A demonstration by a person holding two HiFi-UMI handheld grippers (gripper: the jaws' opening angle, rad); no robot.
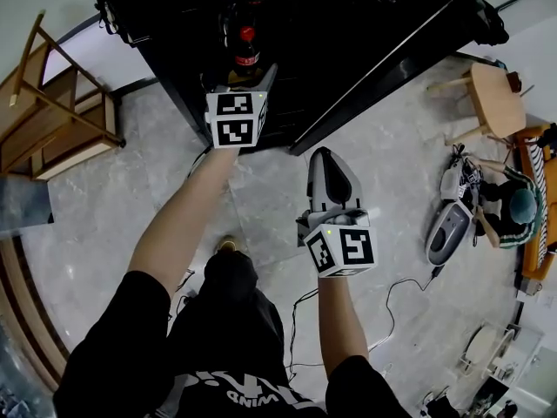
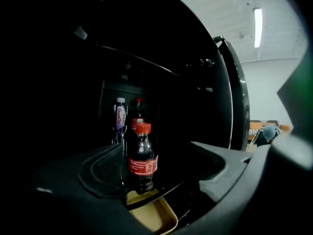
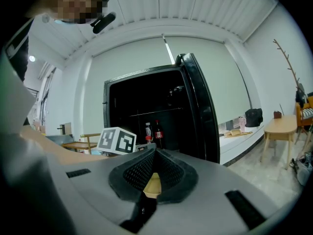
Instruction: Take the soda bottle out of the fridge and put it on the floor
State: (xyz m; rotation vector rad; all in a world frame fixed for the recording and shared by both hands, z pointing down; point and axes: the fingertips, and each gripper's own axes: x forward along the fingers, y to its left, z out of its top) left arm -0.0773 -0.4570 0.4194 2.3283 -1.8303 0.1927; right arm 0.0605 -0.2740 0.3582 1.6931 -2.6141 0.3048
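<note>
The soda bottle [image 1: 245, 50] [image 2: 142, 158], dark with a red cap and red label, stands upright on a shelf inside the open black fridge [image 1: 348, 33]. My left gripper [image 1: 252, 75] [image 2: 159, 168] reaches into the fridge, open, its jaws wide to either side of the bottle and not pressing on it. Behind it stand a purple-labelled bottle [image 2: 120, 119] and another dark red-capped bottle [image 2: 137, 115]. My right gripper [image 1: 329, 159] [image 3: 152, 153] hangs lower, outside the fridge over the floor, shut with nothing in it.
The fridge door [image 2: 235, 102] [image 3: 201, 106] stands open at the right. A wooden chair [image 1: 61, 103] is at the left, a small wooden table [image 1: 496, 98] at the right. A person [image 1: 513, 207] sits on the floor by a grey appliance [image 1: 448, 229]. Cables [image 1: 392, 294] lie on the tiles.
</note>
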